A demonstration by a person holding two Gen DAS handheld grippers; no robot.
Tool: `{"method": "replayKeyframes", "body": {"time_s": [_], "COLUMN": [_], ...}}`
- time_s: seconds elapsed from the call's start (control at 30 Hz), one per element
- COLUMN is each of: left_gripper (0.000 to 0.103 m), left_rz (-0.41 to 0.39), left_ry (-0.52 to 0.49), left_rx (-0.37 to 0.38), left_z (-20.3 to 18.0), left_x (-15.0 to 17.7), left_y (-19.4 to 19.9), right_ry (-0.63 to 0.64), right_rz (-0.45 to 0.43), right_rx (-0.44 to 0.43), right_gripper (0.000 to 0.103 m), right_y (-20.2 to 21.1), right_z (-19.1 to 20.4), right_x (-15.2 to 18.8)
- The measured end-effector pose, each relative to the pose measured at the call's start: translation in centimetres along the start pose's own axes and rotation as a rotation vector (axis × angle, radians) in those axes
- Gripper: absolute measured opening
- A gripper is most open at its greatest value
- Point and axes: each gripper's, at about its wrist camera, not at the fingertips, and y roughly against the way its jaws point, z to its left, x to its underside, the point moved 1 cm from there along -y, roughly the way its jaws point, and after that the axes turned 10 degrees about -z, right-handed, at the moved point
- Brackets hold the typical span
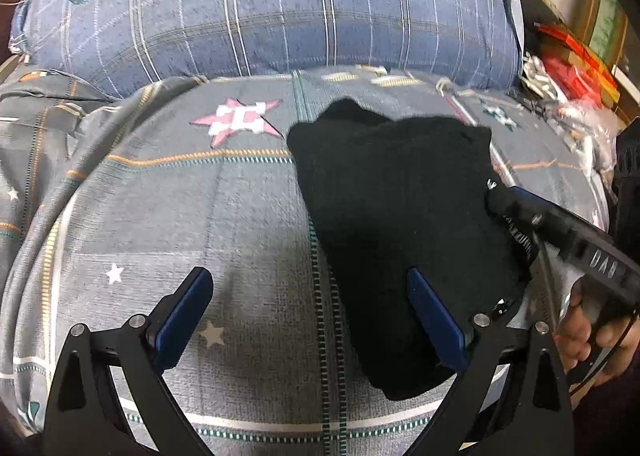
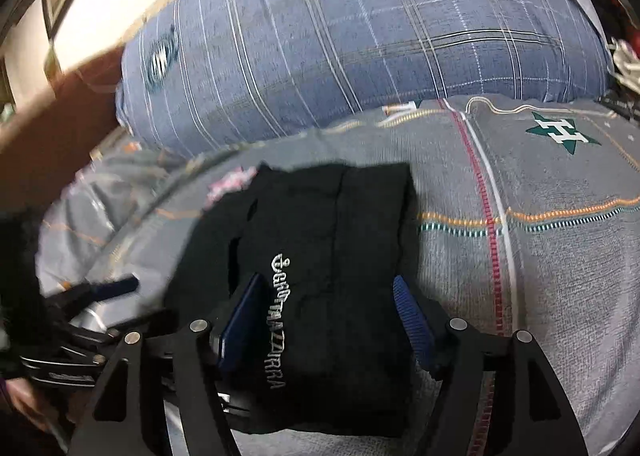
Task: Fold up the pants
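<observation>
The black pants (image 1: pixel 400 224) lie folded into a compact bundle on the grey patterned bedsheet (image 1: pixel 200 216). White lettering shows on them in the right wrist view (image 2: pixel 320 256). My left gripper (image 1: pixel 310 312) is open and empty just left of the bundle, with its right fingertip (image 1: pixel 436 320) over the bundle's near edge. My right gripper (image 2: pixel 326 316) is open with its blue fingers on either side of the bundle's near end, and its body also shows in the left wrist view (image 1: pixel 580 240).
A large blue plaid pillow (image 1: pixel 280 8) lies along the far side of the bed. Cluttered red and white items (image 1: pixel 560 76) sit at the far right. A brown headboard edge (image 2: pixel 60 108) shows at left.
</observation>
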Motion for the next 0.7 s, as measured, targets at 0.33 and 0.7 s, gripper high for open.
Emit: {"method": "replayKeyframes", "body": {"time_s": [0.33, 0.7], "left_gripper": [0.099, 0.099], "left_rz": [-0.028, 0.024], "left_ry": [0.158, 0.252], "left_rx": [0.059, 0.072], "left_z": [1.0, 1.9], "left_x": [-1.5, -0.8], "left_y": [1.1, 0.3], "right_ry": [-0.213, -0.282], "right_rz": [-0.051, 0.032], "right_rx": [-0.032, -0.088], "right_gripper": [0.074, 0.074], "right_y": [2.1, 0.8], "right_z": [-4.9, -5.0], "right_x": [-2.6, -1.9]}}
